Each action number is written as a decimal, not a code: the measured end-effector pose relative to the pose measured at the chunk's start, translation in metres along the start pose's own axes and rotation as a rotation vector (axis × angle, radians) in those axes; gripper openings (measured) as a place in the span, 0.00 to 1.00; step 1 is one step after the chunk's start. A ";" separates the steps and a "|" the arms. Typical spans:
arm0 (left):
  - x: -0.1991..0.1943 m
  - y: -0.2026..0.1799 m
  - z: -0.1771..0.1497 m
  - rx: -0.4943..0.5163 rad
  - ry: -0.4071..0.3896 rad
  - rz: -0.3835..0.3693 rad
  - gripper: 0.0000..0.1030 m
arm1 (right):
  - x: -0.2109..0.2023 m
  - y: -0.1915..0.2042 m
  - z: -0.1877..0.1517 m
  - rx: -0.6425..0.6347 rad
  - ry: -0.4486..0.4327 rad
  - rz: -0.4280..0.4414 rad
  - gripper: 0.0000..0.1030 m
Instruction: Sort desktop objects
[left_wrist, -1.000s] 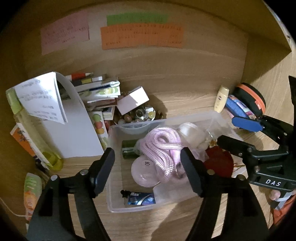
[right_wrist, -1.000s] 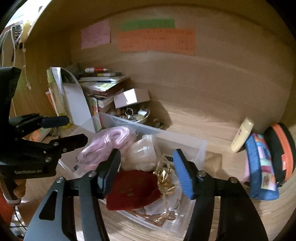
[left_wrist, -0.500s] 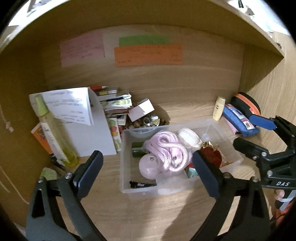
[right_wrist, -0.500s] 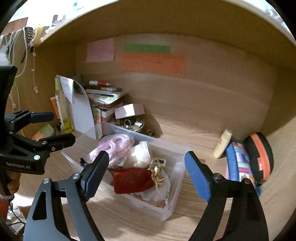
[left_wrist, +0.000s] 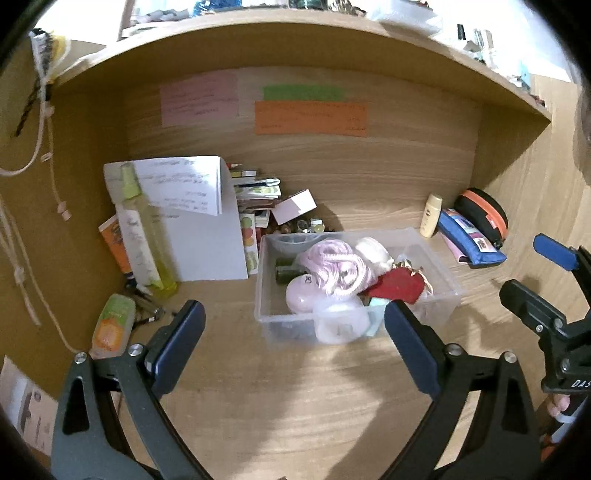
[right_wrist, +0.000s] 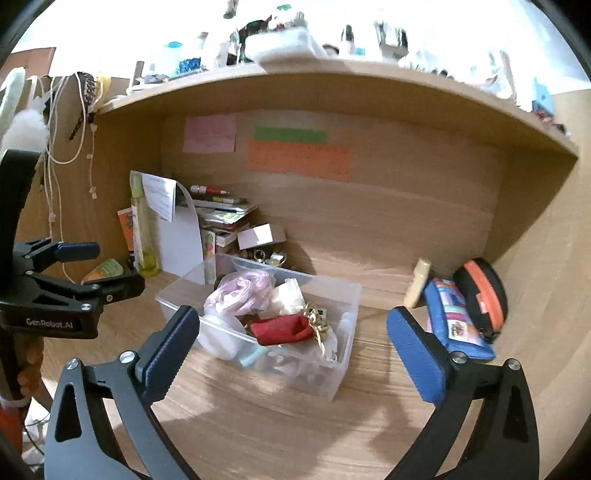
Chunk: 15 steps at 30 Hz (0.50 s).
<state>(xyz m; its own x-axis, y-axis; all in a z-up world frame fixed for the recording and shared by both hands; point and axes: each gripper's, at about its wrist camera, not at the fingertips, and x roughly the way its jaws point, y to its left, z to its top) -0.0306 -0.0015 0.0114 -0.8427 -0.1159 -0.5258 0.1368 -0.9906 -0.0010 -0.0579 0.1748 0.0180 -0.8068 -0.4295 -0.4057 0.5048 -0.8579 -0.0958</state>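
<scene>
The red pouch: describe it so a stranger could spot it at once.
Find the clear plastic bin in the middle of the wooden desk. The red pouch lies on top of its contents, beside a pink rope coil. It is the only red item there, with a gold bow at one end.

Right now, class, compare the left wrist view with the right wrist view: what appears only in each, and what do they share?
Only the left wrist view shows the left tool from behind, open, and a round pink case inside the clear bin.

Only the right wrist view shows the right tool from behind, open, and a white fluffy item hanging at the far left.

Both show the clear bin, pink rope, red pouch, blue pencil case, wall notes and yellow-green spray bottle.
</scene>
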 end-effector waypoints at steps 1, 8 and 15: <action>-0.005 0.002 -0.004 -0.013 -0.007 0.000 0.96 | -0.005 0.001 -0.003 0.014 -0.008 -0.005 1.00; -0.020 0.003 -0.028 0.007 -0.022 0.014 0.96 | -0.017 0.009 -0.015 0.068 0.000 -0.026 1.00; -0.028 0.002 -0.035 0.000 -0.034 0.015 0.96 | -0.021 0.009 -0.019 0.100 0.023 -0.004 1.00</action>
<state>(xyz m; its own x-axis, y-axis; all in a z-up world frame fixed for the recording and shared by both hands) 0.0115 0.0026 -0.0038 -0.8577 -0.1327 -0.4967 0.1493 -0.9888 0.0064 -0.0311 0.1812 0.0085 -0.8011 -0.4199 -0.4265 0.4673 -0.8841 -0.0073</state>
